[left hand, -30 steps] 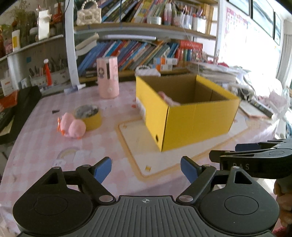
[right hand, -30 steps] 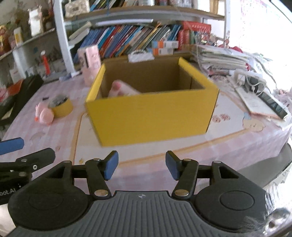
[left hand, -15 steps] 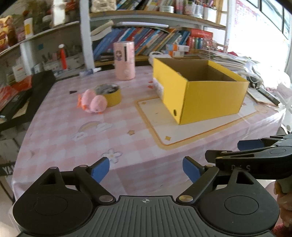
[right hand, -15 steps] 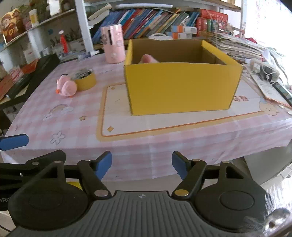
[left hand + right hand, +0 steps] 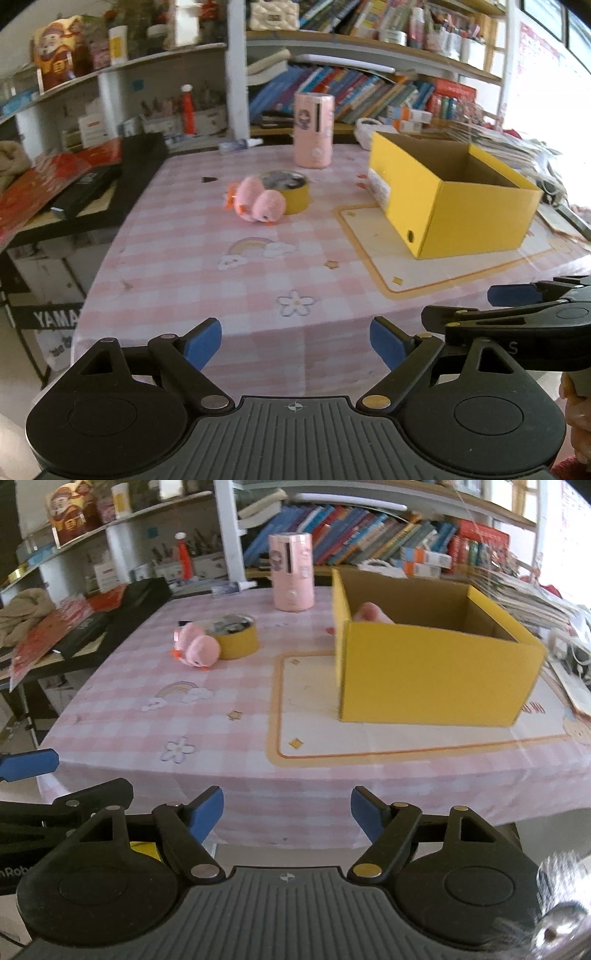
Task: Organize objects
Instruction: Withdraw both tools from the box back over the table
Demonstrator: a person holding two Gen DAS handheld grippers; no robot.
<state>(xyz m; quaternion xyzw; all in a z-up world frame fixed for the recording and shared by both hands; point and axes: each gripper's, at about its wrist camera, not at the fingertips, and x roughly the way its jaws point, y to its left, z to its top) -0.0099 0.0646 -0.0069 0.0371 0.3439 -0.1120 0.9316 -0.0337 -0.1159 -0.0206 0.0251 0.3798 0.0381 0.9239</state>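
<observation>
A yellow cardboard box stands open on the pink checked table, with a pink plush inside it at the back left. A second pink plush toy lies on the table against a yellow tape roll. A pink cylinder stands upright behind them. My left gripper is open and empty, held back off the table's front edge. My right gripper is open and empty, also off the front edge, beside the left one.
Bookshelves line the back wall. A black case and red papers lie left of the table. Stacked papers and cables sit right of the box. A cream mat lies under the box.
Both grippers have pulled back from the box and the table, past its front edge. Both stayed open and empty. The objects on the table have not moved.
</observation>
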